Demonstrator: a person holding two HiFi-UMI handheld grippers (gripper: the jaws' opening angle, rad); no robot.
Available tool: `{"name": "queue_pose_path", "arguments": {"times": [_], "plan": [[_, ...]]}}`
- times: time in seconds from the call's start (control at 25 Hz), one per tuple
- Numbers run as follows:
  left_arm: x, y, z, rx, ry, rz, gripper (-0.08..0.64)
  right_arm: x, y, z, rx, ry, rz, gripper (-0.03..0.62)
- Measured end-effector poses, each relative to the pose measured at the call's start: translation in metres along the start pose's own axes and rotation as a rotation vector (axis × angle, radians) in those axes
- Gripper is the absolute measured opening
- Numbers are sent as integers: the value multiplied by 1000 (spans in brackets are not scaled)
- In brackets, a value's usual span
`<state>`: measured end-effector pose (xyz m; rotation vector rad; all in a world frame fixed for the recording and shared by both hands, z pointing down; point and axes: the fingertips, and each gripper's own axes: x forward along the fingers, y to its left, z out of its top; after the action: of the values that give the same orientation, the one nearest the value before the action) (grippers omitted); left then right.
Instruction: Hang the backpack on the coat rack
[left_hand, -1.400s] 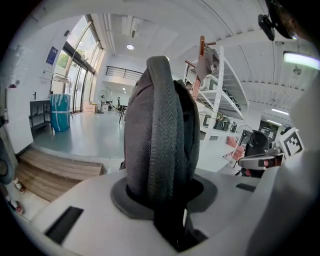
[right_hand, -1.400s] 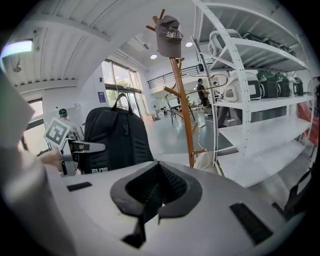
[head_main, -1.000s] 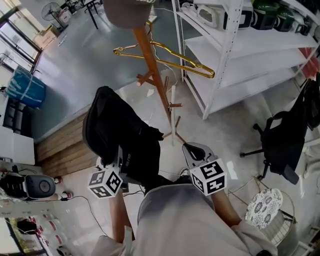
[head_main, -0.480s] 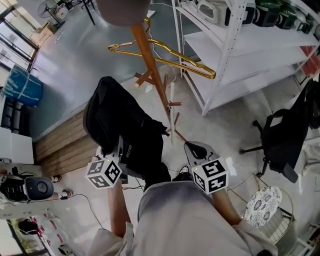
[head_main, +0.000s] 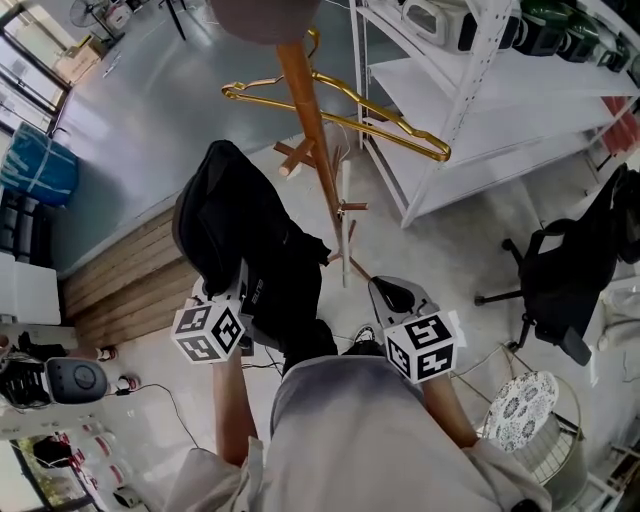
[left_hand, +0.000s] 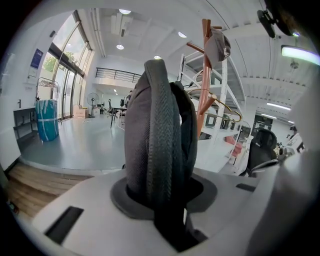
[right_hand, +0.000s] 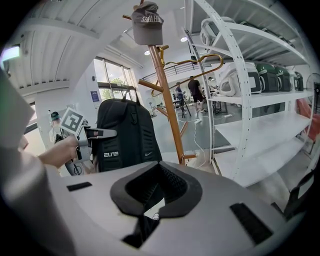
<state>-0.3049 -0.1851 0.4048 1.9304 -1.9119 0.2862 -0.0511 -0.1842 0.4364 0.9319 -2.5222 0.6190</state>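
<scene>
Backpack (head_main: 240, 250), black, held off the floor just left of the wooden coat rack (head_main: 310, 130) in the head view, not on any peg. Left gripper (head_main: 243, 285) partly closed, its jaws clamped on the backpack's grey woven strap (left_hand: 160, 130), which rises between them in the left gripper view. Right gripper (head_main: 392, 295) low beside the rack's base, jaws together with nothing between them; gold hanger (head_main: 340, 110) and cap (right_hand: 147, 22) on the rack.
</scene>
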Motion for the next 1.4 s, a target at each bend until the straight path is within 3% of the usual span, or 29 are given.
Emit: {"name": "queue_pose_path", "arguments": {"times": [0.8,1.4], "plan": [[49,24,17,37,36,-74,107,41,13,29,16,-16,-38,8],[75,24,8,66,88,-110,109,55,18,32,28,-4,-50,8]]}}
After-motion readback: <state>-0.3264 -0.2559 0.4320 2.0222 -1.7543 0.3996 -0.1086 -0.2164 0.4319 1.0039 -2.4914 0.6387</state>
